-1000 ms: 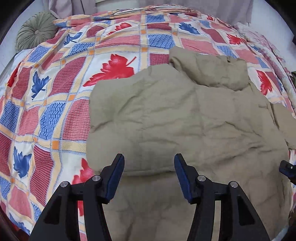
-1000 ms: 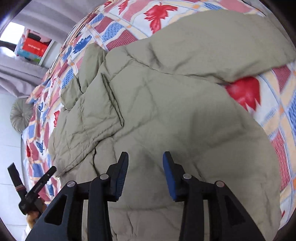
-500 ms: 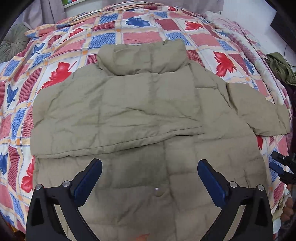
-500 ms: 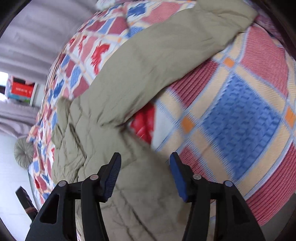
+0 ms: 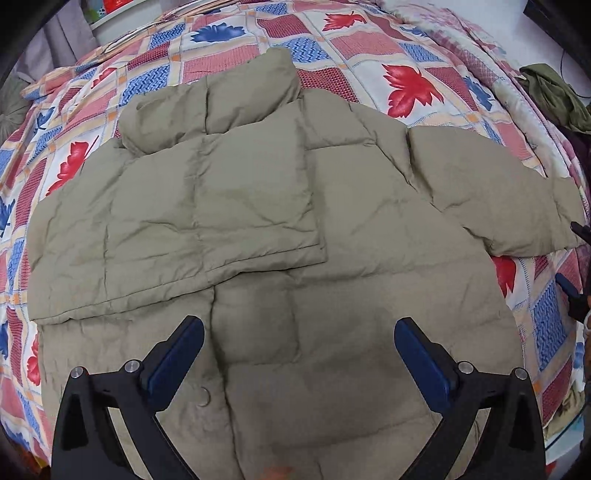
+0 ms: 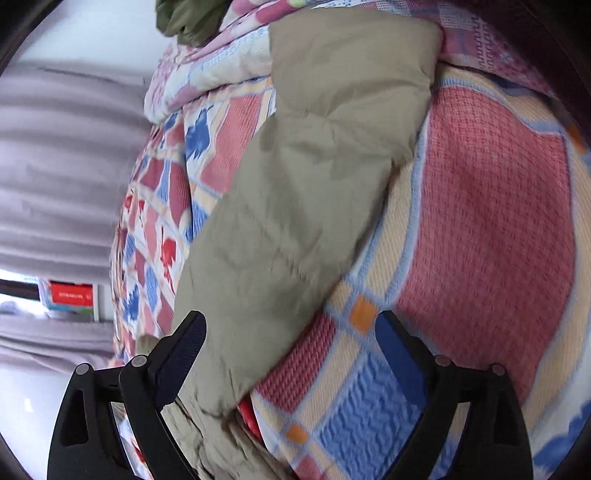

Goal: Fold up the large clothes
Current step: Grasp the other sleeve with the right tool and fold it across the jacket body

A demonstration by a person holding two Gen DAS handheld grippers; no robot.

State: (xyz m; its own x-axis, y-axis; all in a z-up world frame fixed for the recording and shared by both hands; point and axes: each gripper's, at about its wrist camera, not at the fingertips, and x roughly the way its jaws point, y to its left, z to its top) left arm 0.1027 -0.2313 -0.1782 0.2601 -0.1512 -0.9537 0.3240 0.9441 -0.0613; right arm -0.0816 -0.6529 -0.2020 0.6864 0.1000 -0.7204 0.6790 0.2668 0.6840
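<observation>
An olive-tan puffer jacket (image 5: 280, 229) lies flat on the patterned bedspread (image 5: 413, 51). Its left sleeve is folded across the chest; the right sleeve (image 5: 491, 199) stretches out toward the bed's right edge. My left gripper (image 5: 299, 347) hovers wide open above the jacket's lower body, holding nothing. In the right wrist view the same outstretched sleeve (image 6: 314, 177) runs up the frame, cuff at the top. My right gripper (image 6: 291, 343) is open just over the sleeve's near part and the bedspread (image 6: 491, 229), with nothing between its fingers. The right gripper's tips (image 5: 576, 266) peek in at the left view's right edge.
A dark green garment (image 5: 554, 96) lies bunched at the bed's far right edge, also seen as a green garment (image 6: 188, 18) at the top of the right view. Grey curtains (image 6: 55, 166) hang behind the bed. A round cushion (image 5: 11, 107) sits at the far left.
My left gripper opened wide and swung right from the folded sleeve to face the whole jacket. My right gripper moved off the jacket body out along the right sleeve and opened wider.
</observation>
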